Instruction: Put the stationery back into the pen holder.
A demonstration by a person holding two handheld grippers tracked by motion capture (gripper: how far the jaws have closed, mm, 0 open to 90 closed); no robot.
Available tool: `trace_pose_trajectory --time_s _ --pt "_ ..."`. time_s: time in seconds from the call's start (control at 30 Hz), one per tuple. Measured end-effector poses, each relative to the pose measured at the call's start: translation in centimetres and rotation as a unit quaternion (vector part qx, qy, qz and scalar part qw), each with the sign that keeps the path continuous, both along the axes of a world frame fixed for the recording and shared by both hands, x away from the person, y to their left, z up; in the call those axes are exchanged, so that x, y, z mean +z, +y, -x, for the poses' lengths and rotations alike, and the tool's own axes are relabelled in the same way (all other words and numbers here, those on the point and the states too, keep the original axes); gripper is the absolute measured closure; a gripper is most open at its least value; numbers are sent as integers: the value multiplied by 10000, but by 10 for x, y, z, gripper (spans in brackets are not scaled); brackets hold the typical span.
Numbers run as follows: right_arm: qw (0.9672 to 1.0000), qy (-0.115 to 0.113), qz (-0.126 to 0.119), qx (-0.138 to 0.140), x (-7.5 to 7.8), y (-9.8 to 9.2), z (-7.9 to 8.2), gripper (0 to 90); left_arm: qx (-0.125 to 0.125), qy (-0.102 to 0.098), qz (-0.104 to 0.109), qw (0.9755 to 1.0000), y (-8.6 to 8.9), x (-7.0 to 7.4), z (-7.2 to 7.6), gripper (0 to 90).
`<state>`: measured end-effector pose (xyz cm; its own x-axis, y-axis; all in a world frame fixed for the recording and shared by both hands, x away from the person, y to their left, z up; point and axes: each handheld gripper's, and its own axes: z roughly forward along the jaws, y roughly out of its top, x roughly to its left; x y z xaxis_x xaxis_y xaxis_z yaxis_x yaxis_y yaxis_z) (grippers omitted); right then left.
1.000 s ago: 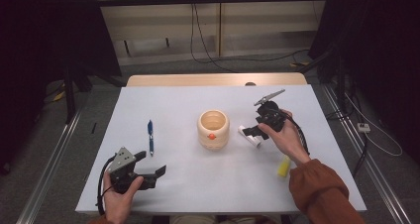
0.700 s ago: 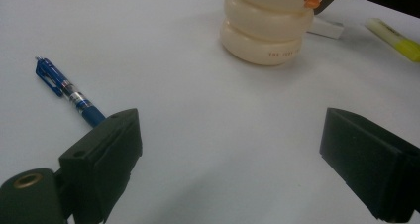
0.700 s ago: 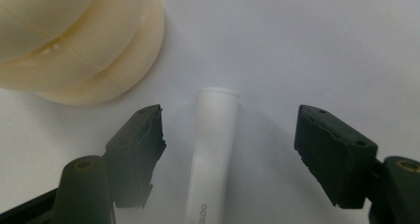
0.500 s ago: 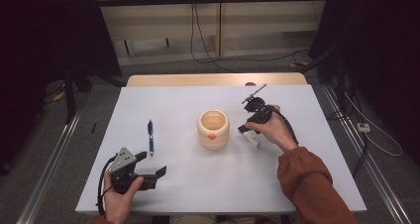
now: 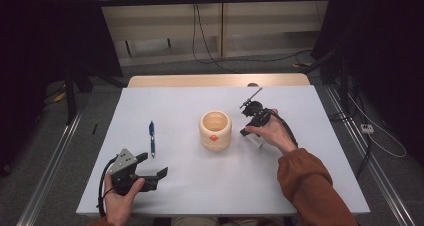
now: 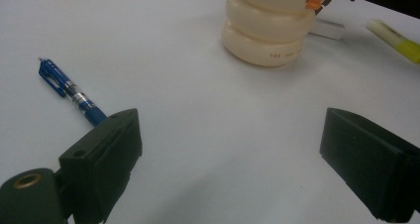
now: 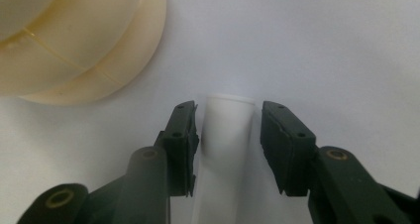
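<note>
High view: the right tool (image 5: 250,134) sits low over a white tube (image 5: 256,141) just right of the cream holder (image 5: 215,130) on the counter (image 5: 310,186). Left gripper view: the left tool (image 6: 228,172) gapes wide near a blue pen (image 6: 72,91). Right gripper view: the jaws, just closing, flank the tube (image 7: 223,149), slight gaps remaining.

On my desk (image 5: 320,186): one cream holder (image 5: 215,130), one blue pen (image 5: 151,138), one white tube (image 7: 225,144), one yellow highlighter (image 6: 396,41).
</note>
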<state>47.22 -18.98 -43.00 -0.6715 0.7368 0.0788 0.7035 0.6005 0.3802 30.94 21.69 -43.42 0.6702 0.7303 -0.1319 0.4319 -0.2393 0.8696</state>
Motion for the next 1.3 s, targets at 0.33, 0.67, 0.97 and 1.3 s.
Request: trace_pose_trajectory --time_s 0.33,0.67,0.97,1.3 --pt "9997 98 234 -14 -5 7 -2 640 46 -8 44 10000 1 0 0 90" --pt "9997 131 159 -93 -5 5 -3 677 19 11 15 10000 0 0 0 91" --pt "10000 42 -84 -7 0 7 4 678 22 7 20 10000 0 -1 1 91" --pt "9979 -218 -592 -135 12 -5 18 678 20 21 3 10000 0 -1 0 91"
